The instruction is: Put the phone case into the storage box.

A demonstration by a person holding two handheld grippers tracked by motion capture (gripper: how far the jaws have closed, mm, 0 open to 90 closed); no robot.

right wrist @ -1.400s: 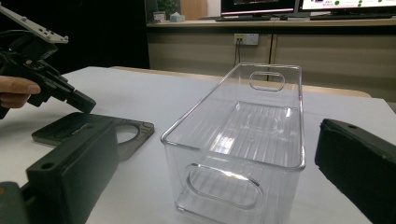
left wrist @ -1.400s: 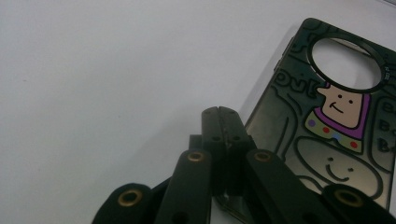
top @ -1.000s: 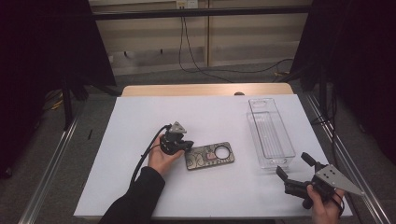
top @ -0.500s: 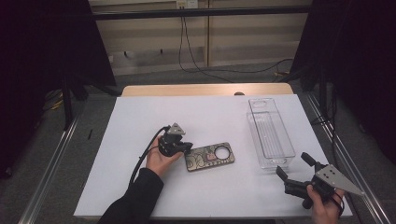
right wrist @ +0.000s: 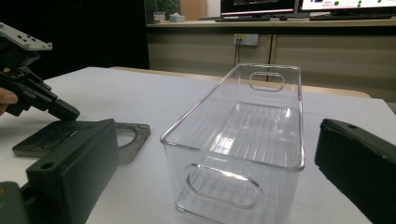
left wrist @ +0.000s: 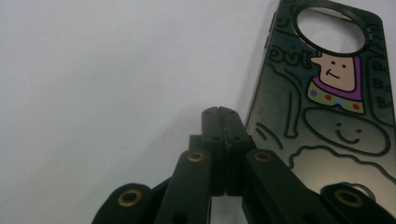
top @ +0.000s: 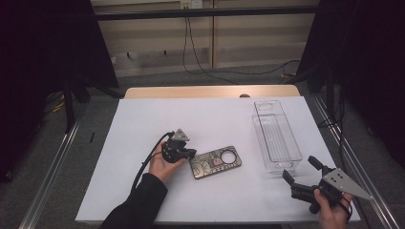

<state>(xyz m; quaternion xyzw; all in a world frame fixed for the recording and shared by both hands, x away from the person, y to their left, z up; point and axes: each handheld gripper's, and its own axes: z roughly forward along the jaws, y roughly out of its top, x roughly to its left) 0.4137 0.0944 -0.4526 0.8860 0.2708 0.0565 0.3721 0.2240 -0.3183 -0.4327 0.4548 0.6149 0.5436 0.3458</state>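
Resting just left of centre in the high view, the left gripper (top: pixel 188 153) has its jaws pressed together with nothing between them, their tips at the short left edge of the phone case (top: pixel 216 161). In the left gripper view the closed tips (left wrist: pixel 223 122) lie low on the white table (left wrist: pixel 93 70), just beside the case's (left wrist: pixel 322 107) long edge, which suggests a nudge or a try at lifting that edge rather than a pinch. The case lies flat, printed side up, near the middle of the frame. At lower right, the right gripper (top: pixel 302 175) is spread wide and aimed at the near end of the clear bin (top: pixel 277 136), probably waiting to steady it. The right gripper view shows the bin (right wrist: pixel 243 140) upright and empty, between the open jaws but apart from them. Bare table lies between case and bin, so a path to the right looks free; the bin's far end sits close to the table's upper right edge.
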